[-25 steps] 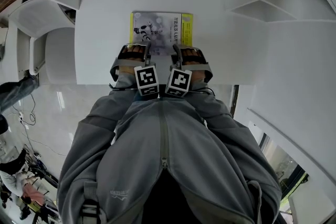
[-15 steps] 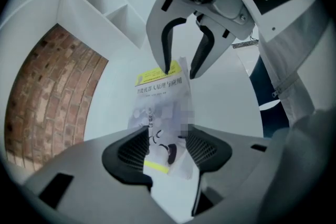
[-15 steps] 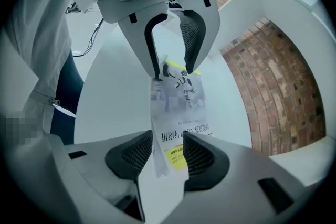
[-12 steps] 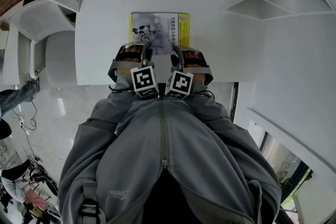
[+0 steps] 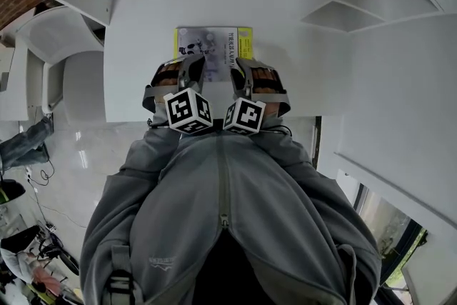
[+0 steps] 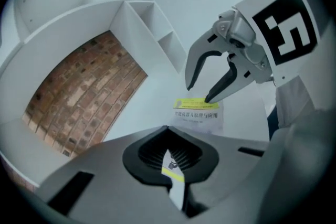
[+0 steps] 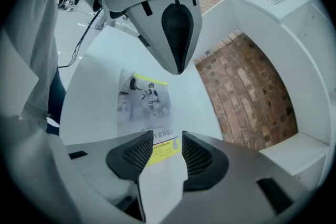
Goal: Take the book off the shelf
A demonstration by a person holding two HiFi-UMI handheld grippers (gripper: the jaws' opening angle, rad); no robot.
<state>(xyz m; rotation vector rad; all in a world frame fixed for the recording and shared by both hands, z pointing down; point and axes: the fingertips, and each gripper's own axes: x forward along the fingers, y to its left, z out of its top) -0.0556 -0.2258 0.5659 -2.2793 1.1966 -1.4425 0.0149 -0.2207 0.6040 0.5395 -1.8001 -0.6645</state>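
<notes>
A thin book (image 5: 214, 46) with a grey cover and a yellow strip lies flat on the white shelf board (image 5: 143, 25). My left gripper (image 5: 191, 72) is at its near edge, left of centre, shut on the book's edge, which shows as a thin sliver between the pads (image 6: 173, 169). My right gripper (image 5: 240, 72) sits beside it at the same edge. Its jaws are closing, with the book's edge (image 7: 164, 150) between them and a gap still on each side. The rest of the book (image 7: 144, 105) stretches ahead. From the left gripper view, the right gripper (image 6: 199, 93) hovers over the book (image 6: 198, 115).
White shelf compartments (image 5: 371, 3) rise at the right, and a brick wall (image 6: 84, 97) backs the shelf. The board's front edge (image 5: 128, 114) runs just before the person's grey jacket (image 5: 221, 211). A white chair (image 5: 50, 61) stands at the left.
The left jaws have gone from wide apart to shut on the book's near edge, and that gripper's marker cube has tilted. The right gripper has barely moved.
</notes>
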